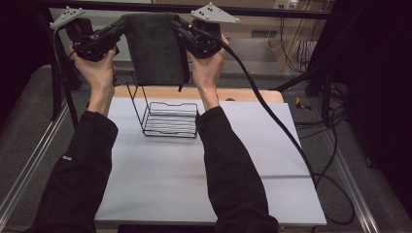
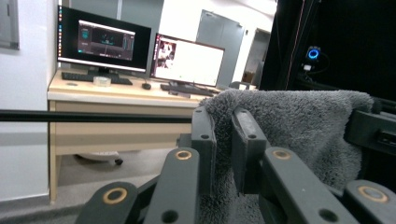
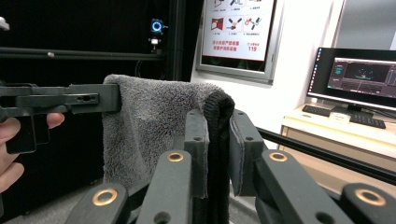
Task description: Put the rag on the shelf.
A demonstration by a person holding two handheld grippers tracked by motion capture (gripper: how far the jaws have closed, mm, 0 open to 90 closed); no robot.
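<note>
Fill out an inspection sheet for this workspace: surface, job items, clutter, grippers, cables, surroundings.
Surface: white table top, bare apart from the rack.
Job's things: grey towel held up by its two top corners, hanging above the table's far edge; black wire rack stands on the table below it.
Clutter: nothing seen.
Grippers: left gripper shut on one towel corner; right gripper shut on the other.
Cables: black cable trails from the right gripper off the table's right side; more cables on the floor there.
Surroundings: desk with monitors and a wall poster beyond.
</note>
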